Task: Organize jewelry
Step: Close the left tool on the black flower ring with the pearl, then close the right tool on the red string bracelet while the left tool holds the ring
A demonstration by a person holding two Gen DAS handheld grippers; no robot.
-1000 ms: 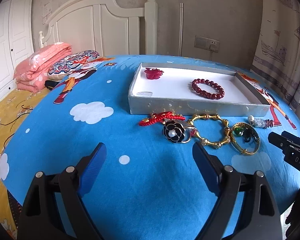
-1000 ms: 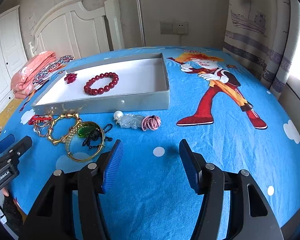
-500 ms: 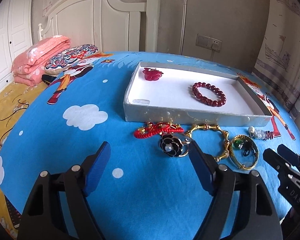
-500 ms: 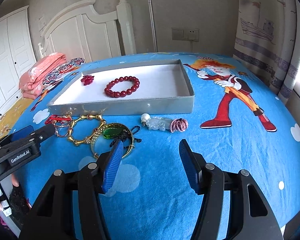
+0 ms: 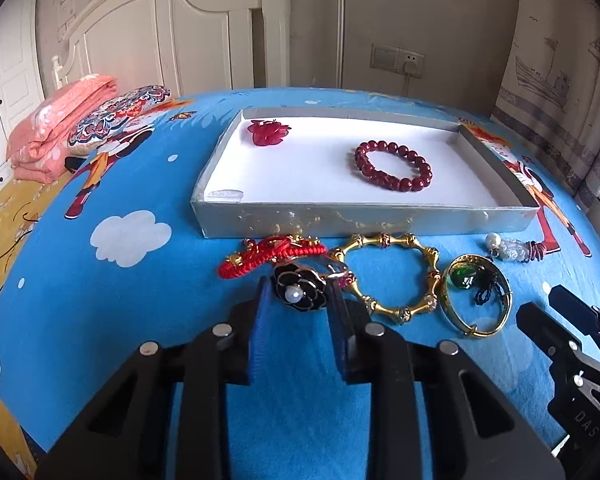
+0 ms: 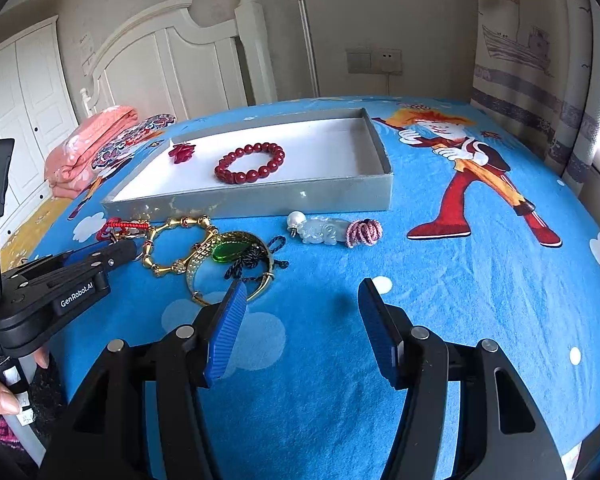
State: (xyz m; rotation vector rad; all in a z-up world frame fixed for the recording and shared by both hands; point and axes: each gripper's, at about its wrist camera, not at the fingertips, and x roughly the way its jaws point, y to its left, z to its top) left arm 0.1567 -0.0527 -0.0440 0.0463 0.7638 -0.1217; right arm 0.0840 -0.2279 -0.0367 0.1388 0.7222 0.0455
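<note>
Black flower brooch (image 5: pixel 300 290) between just-closed left gripper (image 5: pixel 298 300) jaws; right gripper (image 6: pixel 300 320) jaws wide, hovering.

A bed (image 5: pixel 112 300) covered in a bright blue cartoon sheet with white clouds carries everything. At twelve o'clock in the left wrist view lies a shallow grey tray (image 5: pixel 364 218). Along its near wall rest a red cord bracelet (image 5: pixel 272 254), a black flower brooch (image 5: pixel 300 289), a gold bamboo-style bangle (image 5: pixel 396 276), a gold bangle with a green stone (image 5: pixel 476 294) and a pale jade charm (image 5: pixel 508 249). At ten o'clock sit a folded pink blanket (image 5: pixel 56 128) and a patterned pillow (image 5: pixel 116 118).
</note>
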